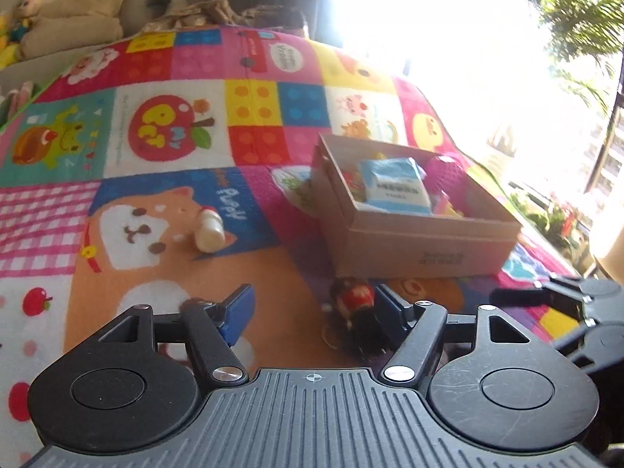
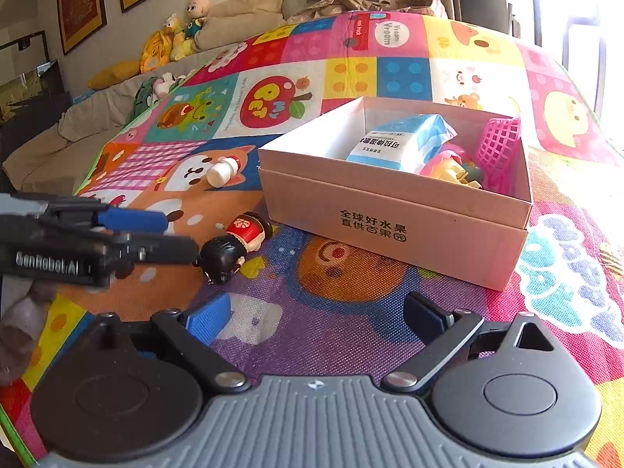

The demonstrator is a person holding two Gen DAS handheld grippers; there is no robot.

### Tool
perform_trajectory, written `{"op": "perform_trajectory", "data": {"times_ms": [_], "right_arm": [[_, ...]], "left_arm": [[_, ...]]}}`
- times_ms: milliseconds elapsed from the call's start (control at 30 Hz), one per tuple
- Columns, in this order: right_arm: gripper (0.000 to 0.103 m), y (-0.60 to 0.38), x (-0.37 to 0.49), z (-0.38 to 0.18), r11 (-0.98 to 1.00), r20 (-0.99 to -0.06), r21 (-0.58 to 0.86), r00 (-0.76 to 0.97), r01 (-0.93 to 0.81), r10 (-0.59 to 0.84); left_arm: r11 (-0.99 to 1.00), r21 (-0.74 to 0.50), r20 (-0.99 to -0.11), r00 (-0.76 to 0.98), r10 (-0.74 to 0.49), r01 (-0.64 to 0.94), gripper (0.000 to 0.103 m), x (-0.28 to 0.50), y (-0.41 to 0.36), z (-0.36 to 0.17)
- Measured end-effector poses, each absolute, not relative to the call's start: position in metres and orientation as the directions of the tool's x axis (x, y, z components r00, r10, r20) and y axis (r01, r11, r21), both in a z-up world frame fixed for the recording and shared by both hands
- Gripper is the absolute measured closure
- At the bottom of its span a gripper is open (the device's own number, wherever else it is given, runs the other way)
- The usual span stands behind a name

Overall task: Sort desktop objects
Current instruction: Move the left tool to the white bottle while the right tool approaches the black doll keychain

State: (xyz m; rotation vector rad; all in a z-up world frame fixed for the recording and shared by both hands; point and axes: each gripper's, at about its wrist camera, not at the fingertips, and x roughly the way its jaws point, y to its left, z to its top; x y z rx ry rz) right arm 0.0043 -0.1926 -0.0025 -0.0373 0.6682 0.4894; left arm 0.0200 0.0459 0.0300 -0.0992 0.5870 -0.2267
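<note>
A small doll point(image 1: 353, 304) with black hair and a red top lies on the colourful play mat point(image 2: 351, 335), in front of the cardboard box point(image 2: 390, 214). My left gripper point(image 1: 314, 312) is open around it; the doll rests near the right-hand pad and well clear of the other. In the right wrist view the left gripper point(image 2: 179, 236) comes in from the left, one fingertip right by the doll's point(image 2: 234, 243) head. My right gripper point(image 2: 318, 318) stands wide open over bare mat, holding nothing. A white bottle point(image 1: 210, 230) with a red cap lies further back.
The box point(image 1: 421, 241) holds a blue packet point(image 2: 401, 142), a pink mesh basket point(image 2: 501, 144) and small toys. A sofa with plush toys point(image 2: 175, 35) runs behind the mat. A bright window glares at the right. A hand point(image 2: 19, 327) shows at the lower left.
</note>
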Motion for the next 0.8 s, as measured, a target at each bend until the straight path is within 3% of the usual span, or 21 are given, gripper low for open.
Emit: {"op": "perform_trajectory", "data": {"times_ms": [167,267,333,467,800], "right_arm": [[0.006,-0.192,0.004,-0.003,0.886,-0.603,0.116,0.677,-0.449,0.422],[0.005,-0.192,0.004,-0.003,0.887,-0.603,0.116,0.678,-0.448,0.421],[0.005,-0.192,0.005,-0.003,0.888,-0.605,0.117,0.677,-0.446,0.419],[0.005,-0.192,0.006,-0.003,0.887,-0.612,0.122,0.670,-0.446,0.420],[0.006,-0.180,0.008,-0.003,0.863,-0.625,0.095,0.645,-0.497,0.440]], "left_arm": [[0.995,-0.087,-0.556,0.831,-0.018,-0.037,0.038,0.087,0.063,0.022],[0.994,-0.057,-0.593,0.805,0.039,-0.089,0.043,0.118,0.068,0.011],[0.996,-0.039,-0.615,0.787,0.041,-0.082,0.056,0.130,0.068,0.004],[0.999,-0.004,-0.616,0.787,0.023,-0.032,0.073,0.121,0.061,0.002],[0.989,-0.019,-0.627,0.769,-0.126,0.147,0.073,0.017,0.043,0.005]]}}
